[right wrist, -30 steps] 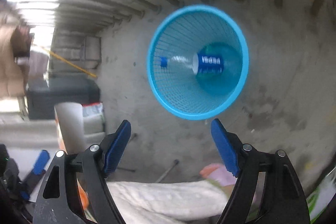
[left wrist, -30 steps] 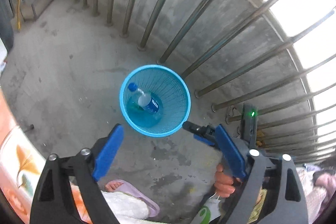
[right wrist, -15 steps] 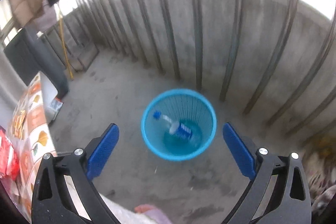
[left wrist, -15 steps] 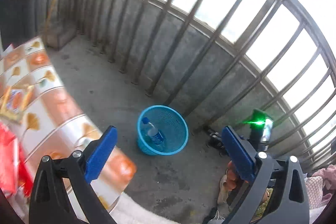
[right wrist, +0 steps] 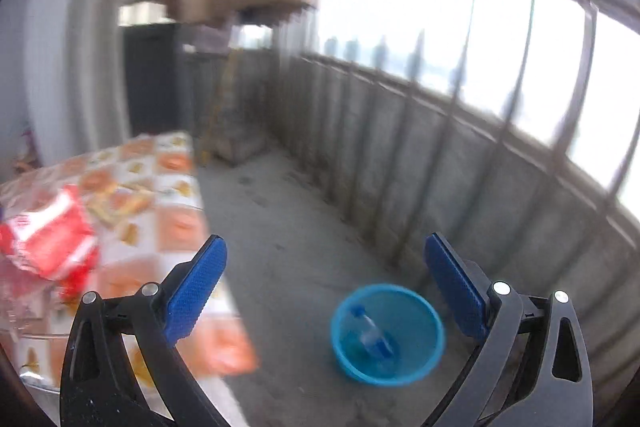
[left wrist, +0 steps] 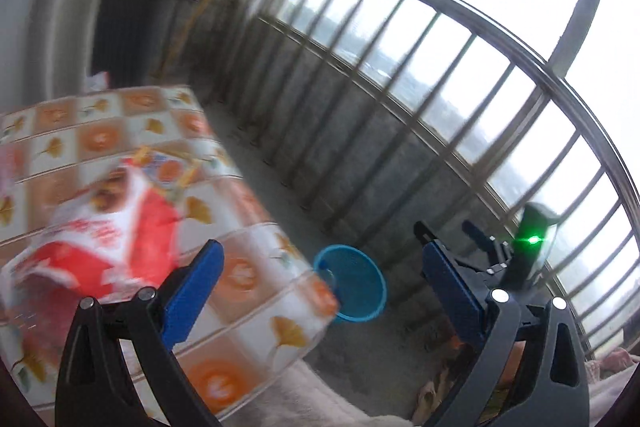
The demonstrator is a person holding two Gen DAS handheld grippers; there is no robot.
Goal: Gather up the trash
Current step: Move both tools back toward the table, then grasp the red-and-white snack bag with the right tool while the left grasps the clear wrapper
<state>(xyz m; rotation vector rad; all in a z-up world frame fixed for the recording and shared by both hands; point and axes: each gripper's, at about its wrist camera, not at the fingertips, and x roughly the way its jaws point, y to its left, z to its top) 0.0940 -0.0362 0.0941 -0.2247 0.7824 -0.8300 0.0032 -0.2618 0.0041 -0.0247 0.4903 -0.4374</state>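
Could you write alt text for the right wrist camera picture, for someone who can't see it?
A blue mesh bin stands on a concrete balcony floor with a plastic bottle lying inside it, seen between the open blue fingers of the empty right gripper. At left, a red wrapper lies on a table with an orange patterned cloth; everything is motion-blurred.
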